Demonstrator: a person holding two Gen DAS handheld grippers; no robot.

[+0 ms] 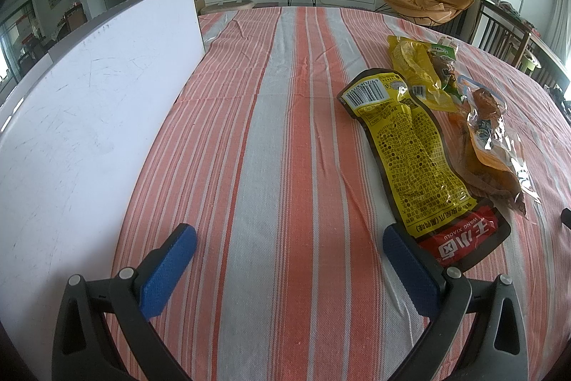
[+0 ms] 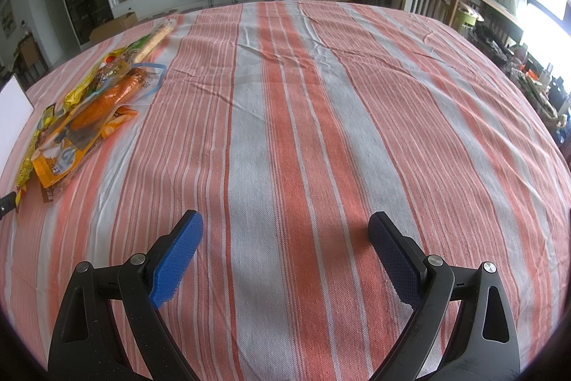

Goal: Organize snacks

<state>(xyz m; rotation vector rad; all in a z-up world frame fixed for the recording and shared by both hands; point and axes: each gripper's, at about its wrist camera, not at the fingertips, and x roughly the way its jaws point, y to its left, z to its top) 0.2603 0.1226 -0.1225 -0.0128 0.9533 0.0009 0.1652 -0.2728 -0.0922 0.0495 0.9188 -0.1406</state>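
Both tools gape empty; left tool (image 1: 289, 259) should slide toward two o'clock, pinching the yellow packet (image 1: 403, 145) by its edge.

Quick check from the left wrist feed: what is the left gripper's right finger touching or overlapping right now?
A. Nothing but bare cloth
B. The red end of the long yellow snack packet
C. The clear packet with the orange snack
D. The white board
B. In the left wrist view the left gripper is open, and its right finger sits at the red end of the long yellow snack packet.

Snack packets (image 1: 428, 131) right of board (image 1: 89, 131)
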